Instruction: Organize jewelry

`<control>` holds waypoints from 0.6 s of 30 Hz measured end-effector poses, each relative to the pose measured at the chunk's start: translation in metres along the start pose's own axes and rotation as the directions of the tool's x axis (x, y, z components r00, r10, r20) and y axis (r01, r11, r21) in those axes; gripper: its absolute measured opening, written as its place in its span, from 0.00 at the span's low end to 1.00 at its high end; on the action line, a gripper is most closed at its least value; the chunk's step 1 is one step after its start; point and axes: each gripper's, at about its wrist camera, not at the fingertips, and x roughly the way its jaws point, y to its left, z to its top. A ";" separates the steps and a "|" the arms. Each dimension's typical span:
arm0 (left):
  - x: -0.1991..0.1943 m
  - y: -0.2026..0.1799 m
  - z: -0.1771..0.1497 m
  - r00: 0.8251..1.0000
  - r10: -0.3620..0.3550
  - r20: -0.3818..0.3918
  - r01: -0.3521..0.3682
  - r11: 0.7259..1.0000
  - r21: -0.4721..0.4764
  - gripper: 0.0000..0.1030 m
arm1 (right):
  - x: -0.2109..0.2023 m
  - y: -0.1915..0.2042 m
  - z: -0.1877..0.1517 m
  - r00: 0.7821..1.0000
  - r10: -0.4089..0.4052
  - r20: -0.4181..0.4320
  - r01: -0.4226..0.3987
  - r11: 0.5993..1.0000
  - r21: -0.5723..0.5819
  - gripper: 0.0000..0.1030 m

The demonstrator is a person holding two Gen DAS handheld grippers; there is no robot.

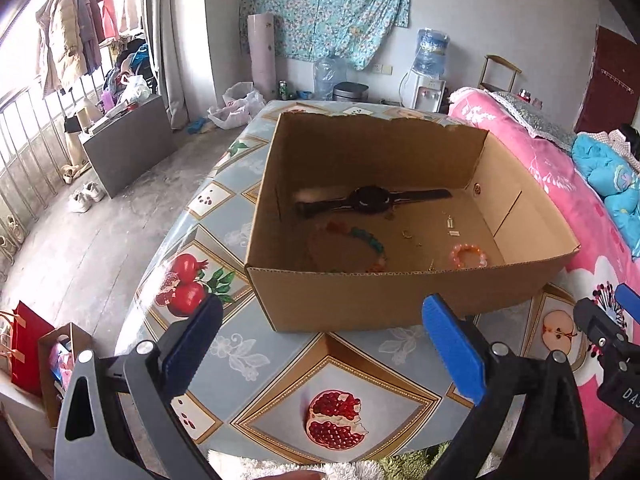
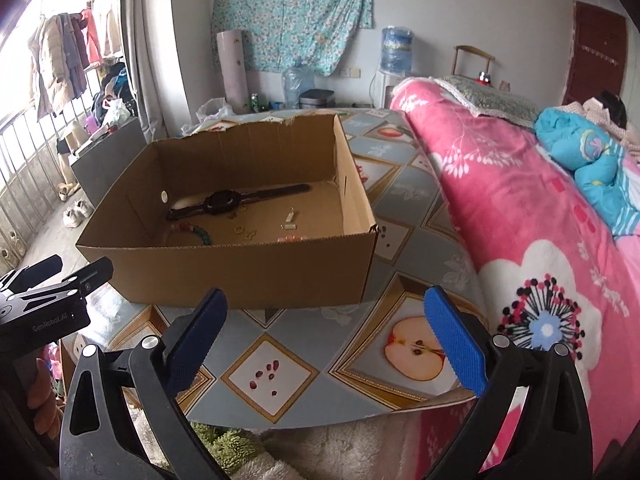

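An open cardboard box stands on the fruit-patterned table. On its floor lie a black watch, a bead bracelet with teal and red beads, a pink bead bracelet, and small gold rings and earrings. My left gripper hovers open in front of the box's near wall, nothing between its blue pads. My right gripper is open too, empty, near the box's right front corner.
A bed with a pink flowered cover runs along the table's right side. Paper bags stand on the floor at the left. A grey cabinet and a clothes rack stand further back by the window.
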 end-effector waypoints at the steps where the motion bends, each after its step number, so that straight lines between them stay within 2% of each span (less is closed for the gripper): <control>1: 0.001 -0.003 -0.001 1.000 0.004 -0.006 -0.004 1.000 0.008 0.95 | 0.005 -0.001 0.000 1.000 0.011 -0.017 -0.011 1.000 0.011 0.92; 5: 0.005 -0.012 -0.003 1.000 0.004 -0.027 -0.003 0.999 0.040 0.95 | 0.016 -0.001 -0.001 0.997 0.045 -0.061 -0.042 0.998 0.041 0.92; 13: 0.019 -0.019 -0.005 0.997 0.005 -0.079 0.000 0.998 0.062 0.95 | 0.026 0.006 0.000 0.997 0.002 -0.083 -0.003 1.000 -0.008 0.92; 18: 0.022 -0.019 -0.005 0.996 0.004 -0.091 0.001 0.998 0.059 0.95 | 0.031 0.006 0.001 0.995 0.010 -0.096 -0.011 1.000 -0.006 0.92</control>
